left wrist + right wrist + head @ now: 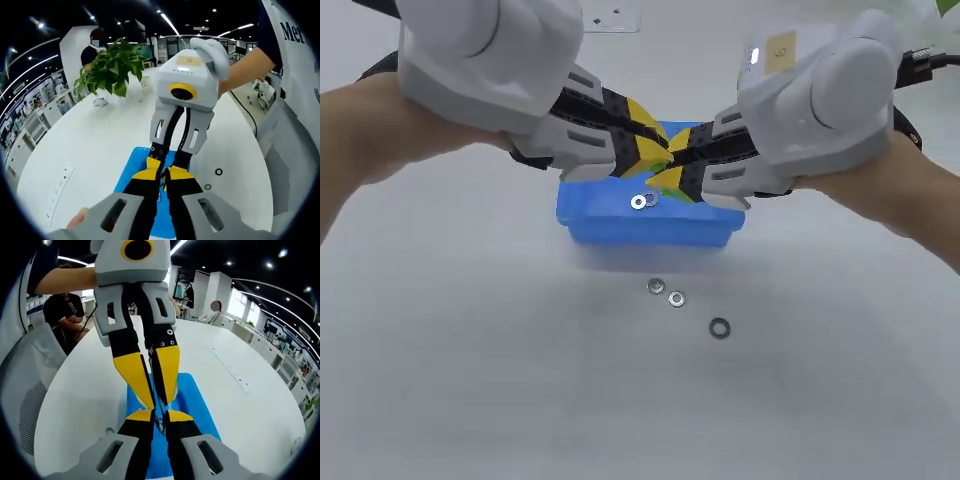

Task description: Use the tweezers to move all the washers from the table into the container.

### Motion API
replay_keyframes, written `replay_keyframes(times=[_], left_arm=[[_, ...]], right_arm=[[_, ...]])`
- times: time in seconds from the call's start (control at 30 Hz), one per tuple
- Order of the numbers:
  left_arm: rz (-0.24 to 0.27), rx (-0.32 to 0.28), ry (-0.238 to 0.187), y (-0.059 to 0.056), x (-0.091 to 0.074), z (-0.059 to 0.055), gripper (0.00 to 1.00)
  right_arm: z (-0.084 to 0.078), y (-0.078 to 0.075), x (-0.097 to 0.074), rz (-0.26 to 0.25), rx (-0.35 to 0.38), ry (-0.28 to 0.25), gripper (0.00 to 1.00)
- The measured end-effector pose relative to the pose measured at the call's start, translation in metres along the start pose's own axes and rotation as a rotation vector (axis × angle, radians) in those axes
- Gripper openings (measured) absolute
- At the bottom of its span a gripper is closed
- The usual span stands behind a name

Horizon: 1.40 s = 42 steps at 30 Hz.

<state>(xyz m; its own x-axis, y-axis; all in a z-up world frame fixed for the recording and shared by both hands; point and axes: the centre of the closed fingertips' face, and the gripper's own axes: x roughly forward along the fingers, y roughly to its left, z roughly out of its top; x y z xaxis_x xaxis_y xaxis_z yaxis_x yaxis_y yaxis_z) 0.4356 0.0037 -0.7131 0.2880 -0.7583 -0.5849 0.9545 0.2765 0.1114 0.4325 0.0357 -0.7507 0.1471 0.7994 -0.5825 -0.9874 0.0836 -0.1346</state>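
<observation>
Over the blue container (650, 232), my left gripper (655, 145) and right gripper (672, 172) meet tip to tip. A thin metal strip, the tweezers (162, 416), runs between both pairs of yellow jaws, which stand pressed together. Right below the tips, two washers (638, 202) show inside the container; I cannot tell whether the tweezers hold one. Three washers lie on the table in front of the container: one (656, 287), one (677, 298) and one (720, 328). Two of these washers (218, 171) show beside the container (130, 170) in the left gripper view.
The white table (470, 380) spreads wide around the container. A flat socket plate (612, 20) sits in the table at the far edge. A potted plant (110, 65) stands further off, and a grey chair (30, 385) is at the table's side.
</observation>
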Motion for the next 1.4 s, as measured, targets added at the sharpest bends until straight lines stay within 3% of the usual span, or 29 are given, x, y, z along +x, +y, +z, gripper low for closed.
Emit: replay_keyframes(times=[0.5,0.8,1.1,1.4], left_arm=[[-0.022,-0.004,0.031,-0.003,0.014,-0.007,0.09],[-0.016,-0.008,0.015,-0.005,0.014,-0.007,0.09],[-0.005,0.023,0.001,-0.007,0.010,0.001,0.08],[0.011,0.051,-0.027,-0.018,-0.006,0.022,0.08]], right_arm=[[-0.014,0.001,0.006,0.018,0.031,0.010,0.10],[-0.017,0.000,0.007,0.003,0.044,0.024,0.10],[-0.012,-0.003,0.001,-0.010,0.026,0.017,0.11],[0.008,0.005,-0.016,-0.028,-0.008,-0.001,0.11]])
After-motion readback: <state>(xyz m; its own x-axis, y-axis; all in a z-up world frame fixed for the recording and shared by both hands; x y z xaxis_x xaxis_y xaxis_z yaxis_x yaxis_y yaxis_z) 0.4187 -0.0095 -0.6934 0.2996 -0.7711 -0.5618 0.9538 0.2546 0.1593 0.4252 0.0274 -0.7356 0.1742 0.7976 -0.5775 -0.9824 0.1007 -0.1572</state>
